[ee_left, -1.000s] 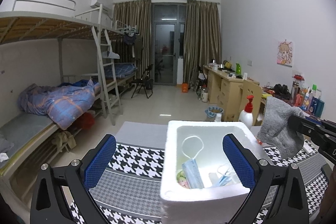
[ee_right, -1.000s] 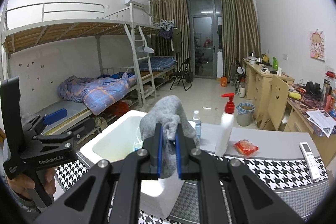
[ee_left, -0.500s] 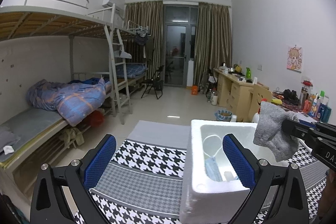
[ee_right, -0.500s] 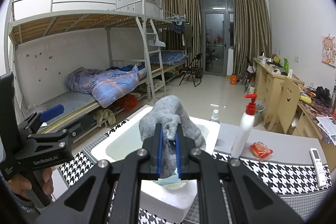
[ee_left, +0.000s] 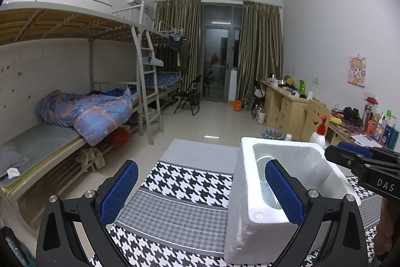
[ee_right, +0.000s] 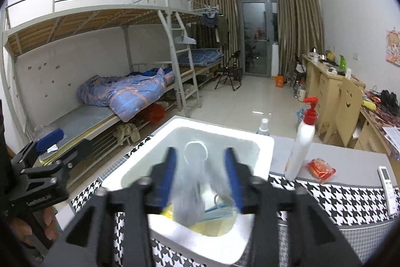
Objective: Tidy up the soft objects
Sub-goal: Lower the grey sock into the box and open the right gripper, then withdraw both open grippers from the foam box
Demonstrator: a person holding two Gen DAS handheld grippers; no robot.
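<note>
A white foam box (ee_right: 260, 142) stands on the houndstooth cloth, also in the left wrist view (ee_left: 247, 182). My right gripper (ee_right: 201, 177) is open right above it. A grey cloth (ee_right: 192, 194), blurred, drops between the blue pads into the box. Face masks (ee_right: 220, 209) and something yellow lie inside. My left gripper (ee_left: 200, 194) is open and empty, low over the cloth, its right pad in front of the box. The right gripper also shows in the left wrist view (ee_left: 365, 164).
A white pump bottle with red top (ee_right: 301, 139), a small spray bottle (ee_right: 263, 126), a red packet (ee_right: 320, 167) and a remote (ee_right: 387, 179) sit right of the box. Bunk beds (ee_left: 75, 111) stand left, desks (ee_left: 282, 101) right.
My right gripper opened and let go of the grey cloth, which falls into the foam box. The left gripper swung further left, so the box sits further right in its view.
</note>
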